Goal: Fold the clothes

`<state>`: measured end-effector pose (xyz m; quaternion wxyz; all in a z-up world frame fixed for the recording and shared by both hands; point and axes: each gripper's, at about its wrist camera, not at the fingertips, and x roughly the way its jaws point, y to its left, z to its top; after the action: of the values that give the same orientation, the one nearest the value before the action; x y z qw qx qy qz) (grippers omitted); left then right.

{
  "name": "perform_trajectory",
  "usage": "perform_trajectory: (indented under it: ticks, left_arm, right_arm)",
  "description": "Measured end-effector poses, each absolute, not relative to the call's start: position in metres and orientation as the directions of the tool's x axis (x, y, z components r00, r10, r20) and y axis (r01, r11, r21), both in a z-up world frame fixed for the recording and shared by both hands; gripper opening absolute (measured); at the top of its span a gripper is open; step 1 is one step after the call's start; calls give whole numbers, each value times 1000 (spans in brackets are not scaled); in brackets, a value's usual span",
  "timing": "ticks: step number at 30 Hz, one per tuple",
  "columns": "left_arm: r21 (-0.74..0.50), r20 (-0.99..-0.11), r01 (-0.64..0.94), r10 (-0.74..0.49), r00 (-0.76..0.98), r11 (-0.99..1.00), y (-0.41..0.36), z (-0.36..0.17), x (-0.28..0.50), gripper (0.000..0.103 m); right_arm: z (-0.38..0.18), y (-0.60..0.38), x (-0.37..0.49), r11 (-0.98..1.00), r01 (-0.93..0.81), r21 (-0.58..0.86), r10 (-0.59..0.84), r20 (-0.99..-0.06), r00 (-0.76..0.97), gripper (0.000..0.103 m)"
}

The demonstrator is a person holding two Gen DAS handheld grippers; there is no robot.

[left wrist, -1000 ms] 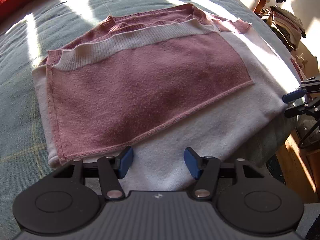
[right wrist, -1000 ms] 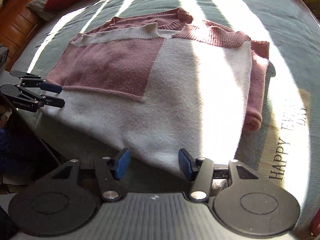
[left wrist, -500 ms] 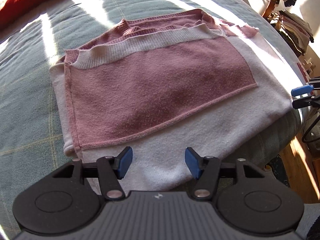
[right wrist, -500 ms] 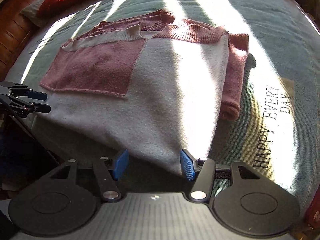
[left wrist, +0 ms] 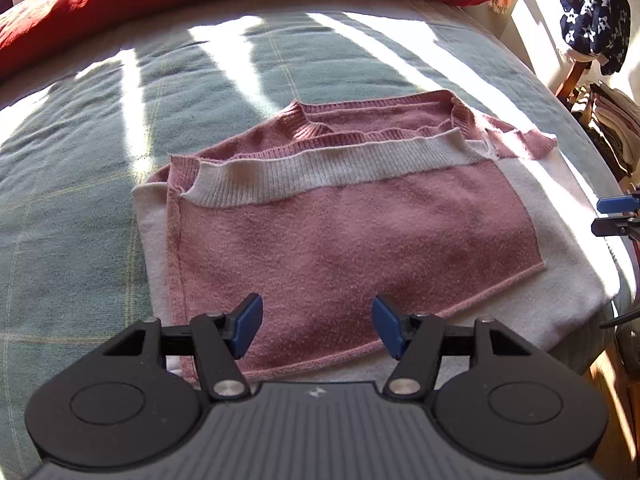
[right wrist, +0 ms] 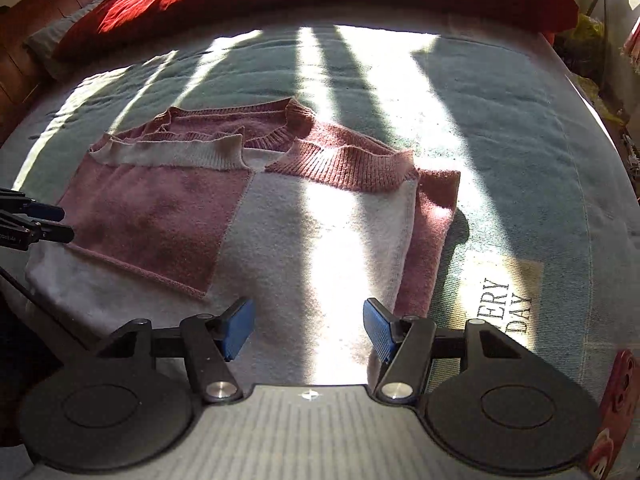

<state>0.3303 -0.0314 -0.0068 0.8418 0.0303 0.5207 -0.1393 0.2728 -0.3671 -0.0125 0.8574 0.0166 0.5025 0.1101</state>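
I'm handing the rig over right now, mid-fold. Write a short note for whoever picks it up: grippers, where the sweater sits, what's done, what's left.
Left gripper: jaws opening, nothing between them, hovering over the near edge of the sweater.
Right gripper: jaws opening too, empty, over the sweater's white panel near its near edge.
Sweater: pink and white knit, lying flat on the grey-green bedspread, close to the near bed edge.
Done: sides and sleeves look folded in, giving a rough rectangle with ribbed cuffs at the far end.
Left: probably one more fold from the near edge towards the collar, then smooth it.
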Motion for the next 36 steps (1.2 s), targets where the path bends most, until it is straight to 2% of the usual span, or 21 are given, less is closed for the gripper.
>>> perform_trajectory:
  ticks: [3, 7, 9, 14, 17, 20, 23, 27, 31, 36]
  left_arm:
    - [-101, -867, 238, -203, 455, 966, -29, -13, 350, 63]
    - [-98, -870, 219, -190, 454, 971, -22, -35, 364, 70]
    - [-99, -855, 210, -192, 482, 973, -17, -29, 366, 70]
    - [-116, -827, 211, -212, 520, 970, -9, -21, 376, 71]
    - [-65, -855, 205, -161, 493, 977, -6, -32, 387, 71]
    - [-115, -844, 182, -193, 501, 977, 2, -28, 390, 71]
    - [-126, -829, 225, -227, 512, 966, -2, -18, 388, 72]
    - [-8, -859, 302, -161, 486, 953, -9, -34, 393, 74]
    - [-82, -823, 257, -211, 528, 963, 7, -20, 404, 74]
    - [-94, -788, 236, -217, 576, 967, 21, 4, 418, 74]
  right_arm:
    - [-26, -363, 296, 984, -123, 125, 169, -860, 481, 69]
    - [-50, -357, 308, 987, -90, 137, 163, -880, 447, 72]
    - [-53, -355, 307, 985, -93, 147, 173, -878, 446, 84]
    - [-60, -348, 312, 981, -87, 172, 193, -881, 432, 103]
    - [-63, -342, 316, 985, -76, 153, 171, -892, 419, 103]
    - [-62, -337, 319, 989, -71, 131, 149, -901, 408, 103]
    - [-56, -332, 320, 991, -66, 114, 131, -905, 406, 103]
    - [-41, -316, 323, 991, -64, 117, 133, -893, 430, 103]
    - [-27, -280, 333, 988, -118, 98, 142, -876, 461, 103]
    - [-22, -227, 351, 971, -220, 97, 193, -860, 472, 103]
